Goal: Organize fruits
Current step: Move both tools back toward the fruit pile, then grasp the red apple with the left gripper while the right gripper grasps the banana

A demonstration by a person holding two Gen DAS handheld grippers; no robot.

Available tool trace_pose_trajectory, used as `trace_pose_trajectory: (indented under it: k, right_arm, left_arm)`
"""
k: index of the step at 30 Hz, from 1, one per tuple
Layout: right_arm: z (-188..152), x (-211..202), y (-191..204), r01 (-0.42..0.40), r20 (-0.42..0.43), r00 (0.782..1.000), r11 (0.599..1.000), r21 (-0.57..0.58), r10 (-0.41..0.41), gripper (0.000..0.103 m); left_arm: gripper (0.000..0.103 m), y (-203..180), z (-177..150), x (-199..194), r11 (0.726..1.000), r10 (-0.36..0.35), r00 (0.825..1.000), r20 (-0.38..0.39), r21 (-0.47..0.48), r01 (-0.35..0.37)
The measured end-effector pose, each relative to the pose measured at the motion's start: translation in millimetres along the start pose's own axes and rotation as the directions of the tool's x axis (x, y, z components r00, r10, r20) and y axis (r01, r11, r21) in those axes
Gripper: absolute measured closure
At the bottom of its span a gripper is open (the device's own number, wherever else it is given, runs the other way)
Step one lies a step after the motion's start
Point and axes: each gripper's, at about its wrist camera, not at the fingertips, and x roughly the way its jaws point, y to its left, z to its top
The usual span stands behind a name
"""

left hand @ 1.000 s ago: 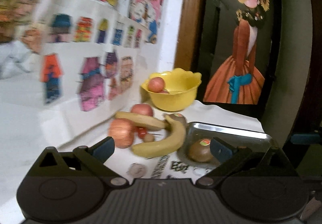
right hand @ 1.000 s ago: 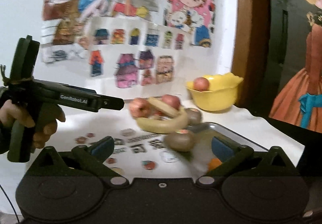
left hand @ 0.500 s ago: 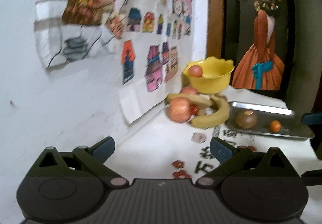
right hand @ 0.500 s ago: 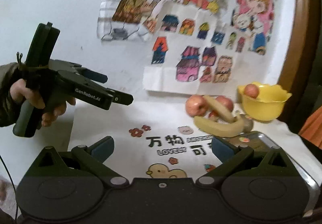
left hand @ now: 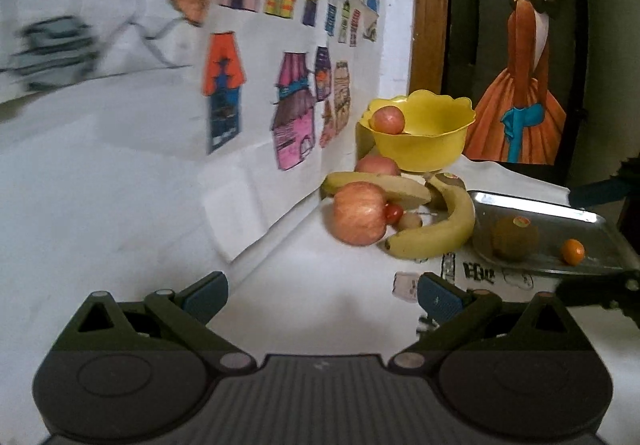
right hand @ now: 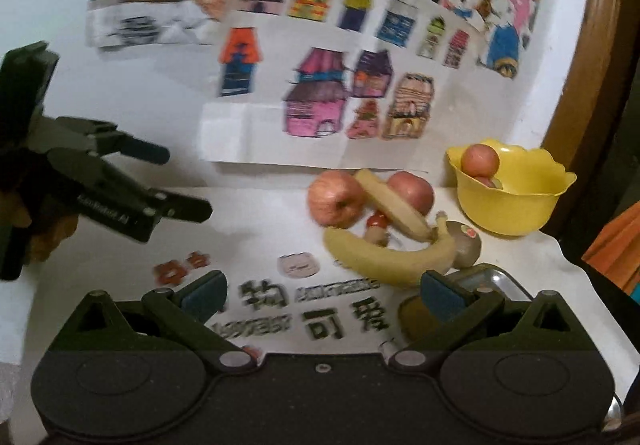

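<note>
Left gripper (right hand: pixel 188 185) nearer, "AI"-marked.

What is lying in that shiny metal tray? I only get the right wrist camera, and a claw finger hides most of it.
Observer: The left wrist view shows the shiny metal tray holding a brown kiwi with a sticker on top.
Visitor: Anything else in there?
Observer: Yes, a small round orange fruit sits apart from the kiwi, towards the right end of the tray.
Visitor: And the orange patch at my right edge?
Observer: That is a dark painting of a figure in an orange dress with a blue sash. It stands behind the table.
</note>
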Motion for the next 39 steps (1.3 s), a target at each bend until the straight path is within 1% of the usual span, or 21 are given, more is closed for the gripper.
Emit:
trace_pose_trajectory:
  k: [5, 8, 11, 15, 19, 23, 29, 30, 32, 34, 35, 39]
  right_arm:
    - [9.8, 35.5, -37.7, 0.044, -0.021, 0.999, 0.998, 0.043, -0.043, 0.001]
    - [15.7, 58.1, -64.7, 0.05, -0.057, 0.997, 0.992, 0.116, -0.044, 0.001]
    - [20.0, 76.3, -82.1, 0.06, -0.077, 0.996, 0.987, 0.151, -0.049, 0.003]
    - [24.5, 98.9, -94.3, 0.053, -0.104, 0.994, 0.984, 0.171, -0.035, 0.011]
    - [26.2, 116.2, -97.7, 0.088, -0.12, 0.991, 0.981, 0.174, -0.068, 0.023]
    - [26.5, 128.7, -98.3, 0.109, -0.143, 0.986, 0.979, 0.173, -0.085, 0.029]
    - [21.5, 140.7, -105.2, 0.125, -0.175, 0.98, 0.974, 0.189, -0.092, 0.039]
    - [20.7, 142.4, -107.0, 0.126, -0.179, 0.98, 0.973, 0.195, -0.091, 0.043]
    - [20.0, 145.2, -110.3, 0.115, -0.18, 0.981, 0.971, 0.21, -0.078, 0.046]
    - [20.8, 147.5, -112.4, 0.104, -0.175, 0.982, 0.969, 0.223, -0.065, 0.053]
    - [21.3, 148.7, -112.8, 0.101, -0.175, 0.983, 0.969, 0.224, -0.062, 0.055]
    - [22.7, 151.7, -114.3, 0.108, -0.172, 0.983, 0.969, 0.221, -0.07, 0.055]
  left_arm:
    - [0.0, -6.1, 8.8, 34.9, 1.0, -0.017, 1.0, -0.019, 0.024, 0.018]
    - [0.0, -7.7, 13.0, 55.9, 0.999, -0.031, 0.999, -0.031, 0.023, 0.032]
    - [0.0, -10.1, 17.2, 75.8, 0.999, -0.033, 0.998, -0.048, 0.016, 0.034]
    - [0.0, -14.0, 20.9, 100.2, 1.0, -0.029, 0.998, -0.05, 0.005, 0.029]
    - [0.001, -17.7, 24.2, 114.5, 1.0, -0.02, 0.999, -0.035, 0.001, 0.02]
    - [0.005, -20.7, 29.5, 123.9, 1.0, -0.022, 0.999, -0.025, 0.002, 0.022]
    - [0.017, -25.6, 36.1, 136.8, 1.0, -0.019, 0.999, -0.036, 0.015, 0.02]
    - [0.021, -25.9, 37.1, 138.7, 1.0, -0.022, 0.999, -0.039, 0.013, 0.022]
    - [0.026, -25.8, 38.5, 141.4, 1.0, -0.029, 0.999, -0.046, 0.001, 0.029]
    - [0.035, -26.3, 40.3, 145.3, 1.0, -0.028, 0.998, -0.051, -0.006, 0.028]
    - [0.037, -26.5, 40.6, 146.4, 1.0, -0.023, 0.998, -0.055, -0.007, 0.023]
    - [0.045, -25.8, 41.7, 149.1, 0.999, -0.044, 0.997, -0.062, -0.029, 0.043]
